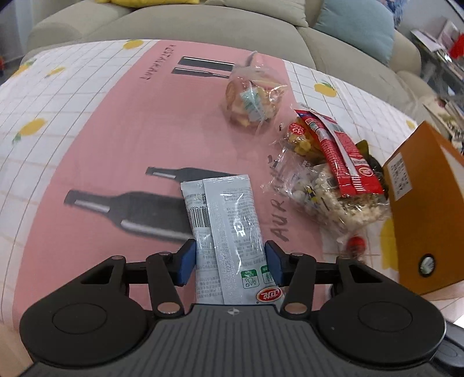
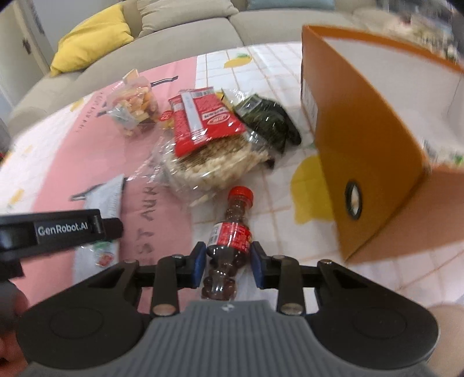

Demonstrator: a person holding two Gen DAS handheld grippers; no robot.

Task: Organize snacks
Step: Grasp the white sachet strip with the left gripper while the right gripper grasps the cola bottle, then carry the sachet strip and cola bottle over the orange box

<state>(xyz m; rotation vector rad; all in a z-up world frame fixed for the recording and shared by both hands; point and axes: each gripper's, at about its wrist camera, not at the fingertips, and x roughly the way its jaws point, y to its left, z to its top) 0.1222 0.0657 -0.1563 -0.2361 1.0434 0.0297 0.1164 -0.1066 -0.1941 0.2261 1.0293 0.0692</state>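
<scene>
My left gripper (image 1: pixel 230 255) is shut on a grey-white snack packet (image 1: pixel 229 220) that lies lengthwise over the pink mat (image 1: pixel 116 130). My right gripper (image 2: pixel 228 262) is shut on a small cola bottle (image 2: pixel 232 232) with a red cap, lying with the cap pointing away. A pile of snacks sits beyond: a red packet (image 2: pixel 203 121), a clear bag of puffed rice cakes (image 2: pixel 214 165), a dark green packet (image 2: pixel 269 121). A clear bag of mixed crackers (image 1: pixel 252 98) lies farther back. An orange box (image 2: pixel 377 139) stands at the right.
The table has a white lemon-print cloth (image 1: pixel 43 95). A beige sofa (image 1: pixel 203 26) runs behind it with a yellow cushion (image 2: pixel 90 40) and a blue cushion (image 1: pixel 356 29). The left gripper's body (image 2: pixel 58 229) shows at the left of the right wrist view.
</scene>
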